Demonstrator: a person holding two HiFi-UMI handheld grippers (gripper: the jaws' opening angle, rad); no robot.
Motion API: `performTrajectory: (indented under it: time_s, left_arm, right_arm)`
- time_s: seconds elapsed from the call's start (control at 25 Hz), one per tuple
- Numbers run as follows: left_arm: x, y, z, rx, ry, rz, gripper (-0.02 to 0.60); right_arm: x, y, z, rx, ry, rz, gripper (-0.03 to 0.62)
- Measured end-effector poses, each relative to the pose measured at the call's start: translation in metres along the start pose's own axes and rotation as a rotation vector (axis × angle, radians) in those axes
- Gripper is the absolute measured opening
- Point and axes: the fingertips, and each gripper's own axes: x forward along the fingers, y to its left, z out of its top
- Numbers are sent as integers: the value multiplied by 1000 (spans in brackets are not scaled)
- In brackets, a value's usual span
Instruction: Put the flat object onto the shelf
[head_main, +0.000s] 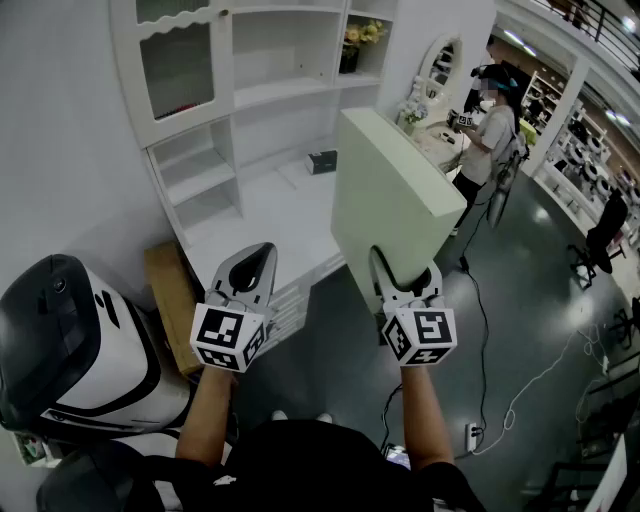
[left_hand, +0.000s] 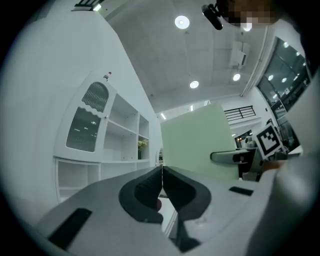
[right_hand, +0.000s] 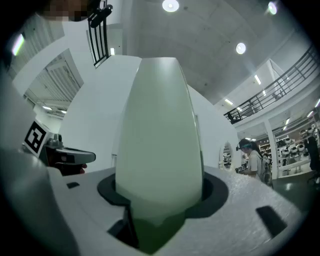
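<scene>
A pale green flat board (head_main: 390, 205) stands on edge in the air, and my right gripper (head_main: 405, 283) is shut on its lower edge. In the right gripper view the board (right_hand: 160, 145) fills the space between the jaws and rises straight ahead. The white shelf unit (head_main: 255, 95) stands ahead and to the left, its open shelves facing me. My left gripper (head_main: 252, 268) hangs to the left of the board, shut with nothing in it; its jaws (left_hand: 161, 187) meet in the left gripper view, where the board (left_hand: 200, 142) shows to the right.
A black-and-white machine (head_main: 70, 345) sits at the lower left beside a cardboard box (head_main: 172, 295). A small dark box (head_main: 322, 161) lies on the white counter (head_main: 260, 220). A person (head_main: 490, 135) stands at the back right. Cables (head_main: 520, 395) trail across the dark floor.
</scene>
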Motion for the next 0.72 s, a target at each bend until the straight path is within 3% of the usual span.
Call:
performTrajectory:
  time_s: [0.72]
  left_arm:
    - [23, -27, -21, 12, 36, 17, 6]
  right_arm:
    - [-6, -29, -23, 45, 24, 33, 267]
